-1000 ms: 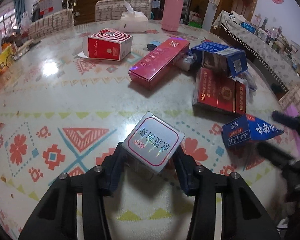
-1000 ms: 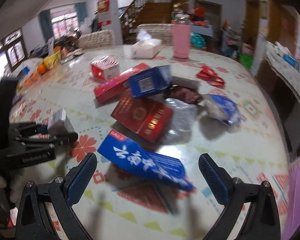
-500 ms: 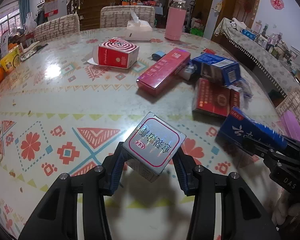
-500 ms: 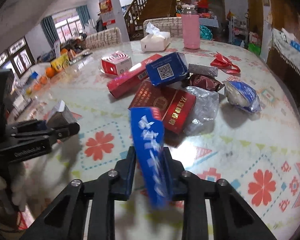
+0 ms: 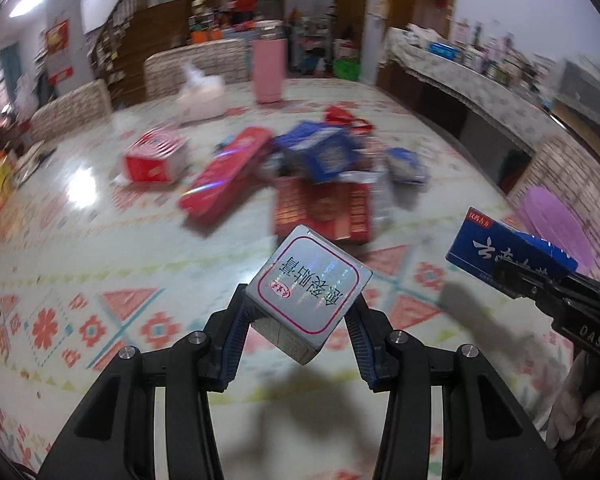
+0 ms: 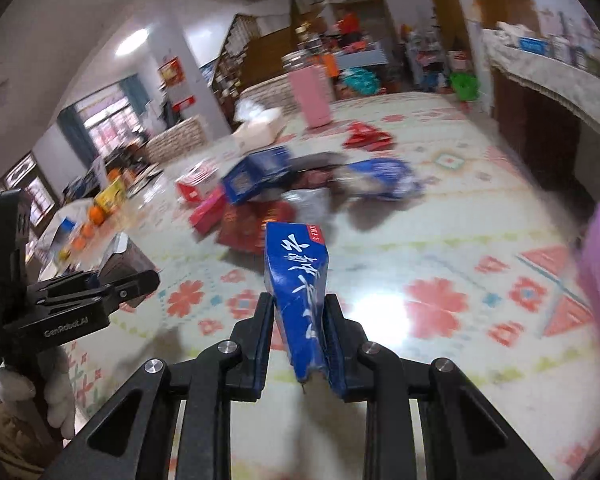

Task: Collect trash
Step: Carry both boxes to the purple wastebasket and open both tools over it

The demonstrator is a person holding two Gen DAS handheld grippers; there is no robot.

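Since a second ago, right tool (image 6: pixel 298 320) has closed and is gripping blue box (image 6: pixel 298 276), lifted off tabletop (image 6: pixel 439 248); left tool (image 5: pixel 300 332) is clamping silver box (image 5: pixel 307 288), frame centre.

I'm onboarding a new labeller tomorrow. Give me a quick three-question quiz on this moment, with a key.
1. True or false: the left gripper holds a silver box.
2. What does the right gripper hold? A) pink bottle B) blue box C) tissue box
3. Fill in: the pink bottle stands ____ on the table.

Key:
1. True.
2. B, the blue box.
3. Upright.
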